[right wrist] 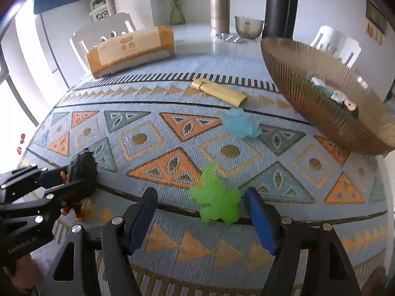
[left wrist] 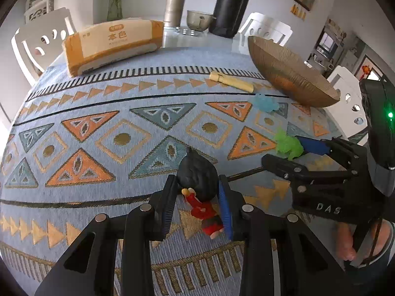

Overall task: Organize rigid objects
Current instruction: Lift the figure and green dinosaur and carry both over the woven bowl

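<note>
Now the left gripper [left wrist: 197, 197] is clamping the small black-haired, red-clothed plastic figurine [left wrist: 200, 192], well short of the ribbed golden bowl [left wrist: 291, 74]; the right gripper [right wrist: 201, 212], open, is straddling the translucent green toy [right wrist: 214, 197] (centre it before squeezing).

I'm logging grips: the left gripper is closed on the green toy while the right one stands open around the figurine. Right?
Swapped. The left wrist view shows the left gripper closed on the figurine; the right gripper stands open around the green toy.

Left gripper [left wrist: 197, 202] clamped (fingers nearly together), right gripper [right wrist: 201, 212] spread
</note>
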Action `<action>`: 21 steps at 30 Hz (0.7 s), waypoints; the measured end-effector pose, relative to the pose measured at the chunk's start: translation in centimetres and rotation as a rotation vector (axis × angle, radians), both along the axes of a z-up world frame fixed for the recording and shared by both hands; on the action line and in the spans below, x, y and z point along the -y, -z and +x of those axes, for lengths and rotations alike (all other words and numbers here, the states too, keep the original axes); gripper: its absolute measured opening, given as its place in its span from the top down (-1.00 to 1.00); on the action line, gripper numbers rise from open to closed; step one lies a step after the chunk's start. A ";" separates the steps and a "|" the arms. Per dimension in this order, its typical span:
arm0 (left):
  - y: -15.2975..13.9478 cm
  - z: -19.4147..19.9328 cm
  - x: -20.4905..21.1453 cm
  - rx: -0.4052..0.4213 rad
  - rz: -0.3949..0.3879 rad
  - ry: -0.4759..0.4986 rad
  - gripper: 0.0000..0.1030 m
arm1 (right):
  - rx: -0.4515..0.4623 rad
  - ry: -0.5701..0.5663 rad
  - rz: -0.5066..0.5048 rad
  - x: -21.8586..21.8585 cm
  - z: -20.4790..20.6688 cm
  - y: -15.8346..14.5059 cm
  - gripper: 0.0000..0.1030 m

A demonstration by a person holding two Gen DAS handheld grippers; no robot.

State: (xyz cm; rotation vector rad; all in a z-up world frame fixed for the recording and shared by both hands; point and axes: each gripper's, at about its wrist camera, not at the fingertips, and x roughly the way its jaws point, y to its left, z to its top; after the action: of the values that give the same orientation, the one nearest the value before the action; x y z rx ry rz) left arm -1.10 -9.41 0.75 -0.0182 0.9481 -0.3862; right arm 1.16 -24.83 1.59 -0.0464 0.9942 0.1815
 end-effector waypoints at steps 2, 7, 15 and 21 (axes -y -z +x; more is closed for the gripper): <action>0.1 -0.4 0.6 0.023 0.037 0.008 0.41 | 0.007 -0.007 -0.023 -0.3 -0.2 0.2 -0.41; 0.2 -0.6 1.8 0.061 0.120 0.010 0.38 | 0.040 0.022 -0.018 0.3 -0.3 0.0 0.13; -1.0 -2.0 2.2 0.138 0.148 0.014 0.44 | 0.071 0.038 0.008 0.3 -1.8 -1.3 0.27; -7.8 -3.0 3.6 0.239 0.042 0.081 0.44 | 0.232 0.143 0.046 3.6 -4.5 -9.7 0.27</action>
State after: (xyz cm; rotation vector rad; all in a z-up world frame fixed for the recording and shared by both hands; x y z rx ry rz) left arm -4.11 -13.03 8.58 0.1026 0.7216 -0.4330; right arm -3.38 -28.48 11.27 0.0447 0.7588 0.0659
